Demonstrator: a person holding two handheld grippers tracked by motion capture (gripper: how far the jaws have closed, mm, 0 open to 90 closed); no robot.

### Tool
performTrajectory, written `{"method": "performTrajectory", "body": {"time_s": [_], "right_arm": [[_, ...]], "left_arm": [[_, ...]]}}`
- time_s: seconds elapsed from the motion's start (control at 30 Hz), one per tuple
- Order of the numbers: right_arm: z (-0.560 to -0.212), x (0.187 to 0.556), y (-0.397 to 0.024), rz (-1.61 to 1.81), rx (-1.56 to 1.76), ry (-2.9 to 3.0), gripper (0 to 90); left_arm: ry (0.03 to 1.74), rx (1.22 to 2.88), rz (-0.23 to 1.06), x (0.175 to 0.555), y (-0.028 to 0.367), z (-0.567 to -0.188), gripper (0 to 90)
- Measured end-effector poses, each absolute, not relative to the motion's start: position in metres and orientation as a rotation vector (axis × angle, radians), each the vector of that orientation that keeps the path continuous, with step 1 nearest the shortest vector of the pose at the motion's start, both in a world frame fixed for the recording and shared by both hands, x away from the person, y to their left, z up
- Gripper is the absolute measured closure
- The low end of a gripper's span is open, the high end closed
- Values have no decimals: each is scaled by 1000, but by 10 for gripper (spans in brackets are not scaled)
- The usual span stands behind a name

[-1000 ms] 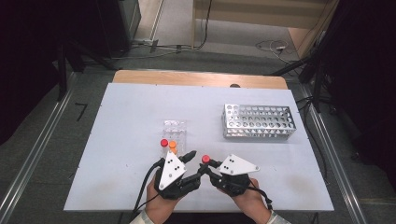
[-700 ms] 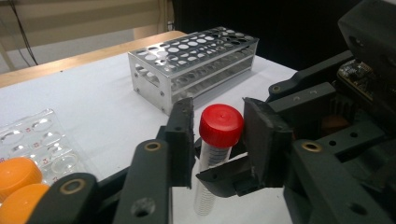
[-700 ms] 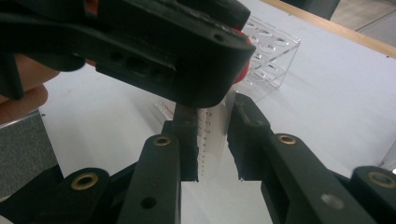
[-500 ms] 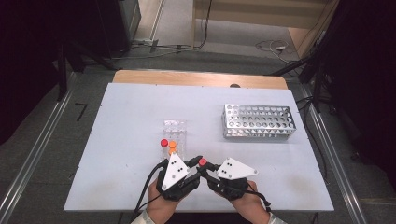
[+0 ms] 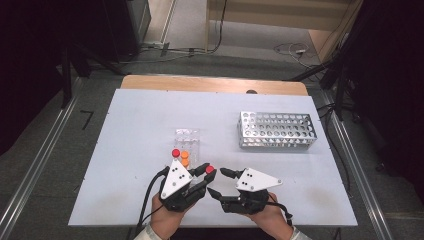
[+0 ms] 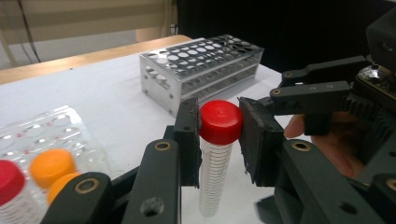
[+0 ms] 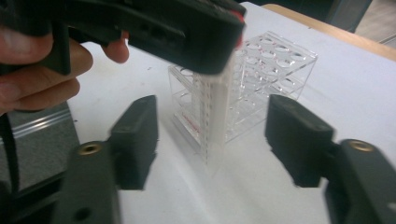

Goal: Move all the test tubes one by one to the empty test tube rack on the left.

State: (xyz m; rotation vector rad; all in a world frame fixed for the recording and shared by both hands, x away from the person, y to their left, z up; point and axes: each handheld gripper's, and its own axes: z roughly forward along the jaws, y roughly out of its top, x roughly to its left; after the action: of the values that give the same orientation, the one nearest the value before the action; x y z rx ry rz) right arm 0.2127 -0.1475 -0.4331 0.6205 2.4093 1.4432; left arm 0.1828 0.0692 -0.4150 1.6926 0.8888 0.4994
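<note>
A clear graduated tube with a red cap (image 6: pixel 215 154) stands upright between the pads of my left gripper (image 6: pixel 218 135), which is shut on the cap; its jaws have just closed on it. In the high view the cap (image 5: pixel 210 169) sits at the left gripper's (image 5: pixel 209 172) tips, near the table's front edge. My right gripper (image 7: pixel 212 135) has just been opening: its jaws stand wide on either side of the tube's body (image 7: pixel 215 112) without touching it. The right gripper (image 5: pixel 216 181) faces the left one, tip to tip.
A clear plastic rack (image 5: pixel 187 137) just beyond the left gripper holds a red-capped tube (image 5: pixel 176 153) and orange-capped tubes (image 5: pixel 184 155). A perforated metal rack (image 5: pixel 276 130) stands at the right middle. White table (image 5: pixel 125 130) all around.
The left gripper's jaws have closed on the tube's red cap. The right gripper's jaws, which held the tube, have spread wide off it. Both hands stay about where they were.
</note>
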Motion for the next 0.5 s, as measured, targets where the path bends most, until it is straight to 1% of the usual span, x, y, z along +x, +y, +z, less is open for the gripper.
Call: {"method": "performTrajectory", "body": {"time_s": [0.13, 0.5], "right_arm": [[-433, 215, -154, 1455, 643, 2409, 241], [-435, 219, -178, 1443, 723, 2377, 239]], "left_arm": [[908, 1677, 503, 182, 75, -413, 700], [925, 1678, 511, 173, 89, -407, 700]]}}
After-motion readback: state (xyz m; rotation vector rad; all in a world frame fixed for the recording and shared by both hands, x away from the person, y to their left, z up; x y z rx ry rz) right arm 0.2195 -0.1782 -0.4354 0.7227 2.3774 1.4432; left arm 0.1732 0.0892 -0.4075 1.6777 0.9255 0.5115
